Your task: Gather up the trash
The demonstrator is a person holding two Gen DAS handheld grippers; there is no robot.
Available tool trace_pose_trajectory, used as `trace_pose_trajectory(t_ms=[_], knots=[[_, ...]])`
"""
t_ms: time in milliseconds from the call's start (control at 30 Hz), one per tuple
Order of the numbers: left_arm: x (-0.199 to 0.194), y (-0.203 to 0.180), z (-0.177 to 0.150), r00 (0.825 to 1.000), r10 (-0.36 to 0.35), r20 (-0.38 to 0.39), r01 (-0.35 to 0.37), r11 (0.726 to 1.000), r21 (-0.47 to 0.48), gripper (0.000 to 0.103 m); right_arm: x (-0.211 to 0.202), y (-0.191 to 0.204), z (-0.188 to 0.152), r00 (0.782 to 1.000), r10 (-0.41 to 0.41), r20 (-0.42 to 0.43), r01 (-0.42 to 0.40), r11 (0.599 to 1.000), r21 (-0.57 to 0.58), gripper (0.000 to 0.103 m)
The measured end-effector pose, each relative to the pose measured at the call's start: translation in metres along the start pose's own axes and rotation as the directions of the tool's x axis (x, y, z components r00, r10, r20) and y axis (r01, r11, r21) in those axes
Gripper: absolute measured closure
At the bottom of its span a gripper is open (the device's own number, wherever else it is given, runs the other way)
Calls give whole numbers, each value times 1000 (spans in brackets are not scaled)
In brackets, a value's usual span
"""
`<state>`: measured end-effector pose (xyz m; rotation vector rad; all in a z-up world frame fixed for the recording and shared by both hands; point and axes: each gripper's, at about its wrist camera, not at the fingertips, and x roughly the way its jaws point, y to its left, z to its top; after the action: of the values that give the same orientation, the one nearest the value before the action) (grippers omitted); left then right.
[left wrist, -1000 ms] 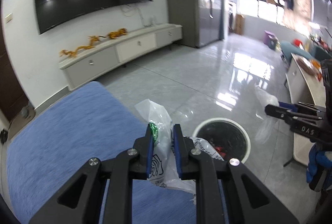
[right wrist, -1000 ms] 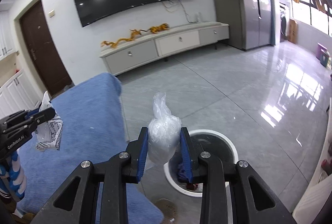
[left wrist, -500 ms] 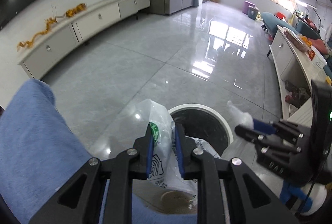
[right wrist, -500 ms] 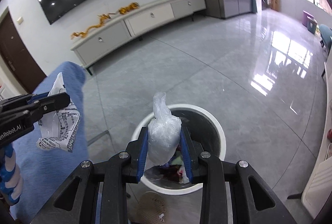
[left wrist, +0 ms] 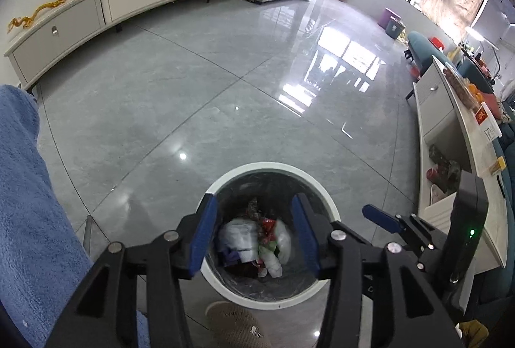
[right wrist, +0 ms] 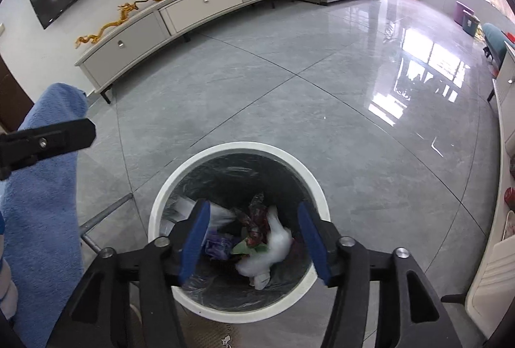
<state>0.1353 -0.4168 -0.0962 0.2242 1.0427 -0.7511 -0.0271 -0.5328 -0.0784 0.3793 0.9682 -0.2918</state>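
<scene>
A round white trash bin [left wrist: 273,167] [right wrist: 238,148] with a dark liner stands on the grey tile floor below both grippers. Inside lie crumpled white plastic bags [left wrist: 239,235] [right wrist: 273,243] among red and green wrappers [right wrist: 254,219]. My left gripper [left wrist: 254,232] hangs over the bin's mouth, jaws opening, nothing between the blue pads. My right gripper [right wrist: 254,235] is also above the bin, jaws opening and empty. The right gripper's blue-tipped finger [left wrist: 379,217] shows at the right of the left wrist view; the left one's black finger [right wrist: 51,138] shows at left of the right wrist view.
A blue cloth-covered surface [left wrist: 29,203] [right wrist: 42,203] lies left of the bin, with a metal leg [right wrist: 103,216] beneath. A brown slipper [left wrist: 235,325] lies just before the bin. A long TV cabinet [right wrist: 193,6] lines the far wall; a white sideboard [left wrist: 450,129] stands right.
Both grippers dropped toward the bin and opened. The printed plastic bag left the left gripper and the white bag left the right one; both now lie in the bin.
</scene>
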Motion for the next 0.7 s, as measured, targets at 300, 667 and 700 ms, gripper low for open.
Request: trace_pose_trajectory(t_ms=[300, 667, 700], knots=[[-62, 3, -15, 982, 96, 165, -95, 995, -18, 56, -45, 25, -2, 997, -1, 76, 2, 1000, -15, 37], [-164, 46, -73, 907, 323, 268, -313, 946, -81, 56, -124, 94, -9, 976, 18, 215, 7, 993, -115, 20], [-172, 50, -79, 898, 341, 278, -329, 940, -89, 56, -131, 103, -12, 973, 20, 229, 10, 992, -128, 18]])
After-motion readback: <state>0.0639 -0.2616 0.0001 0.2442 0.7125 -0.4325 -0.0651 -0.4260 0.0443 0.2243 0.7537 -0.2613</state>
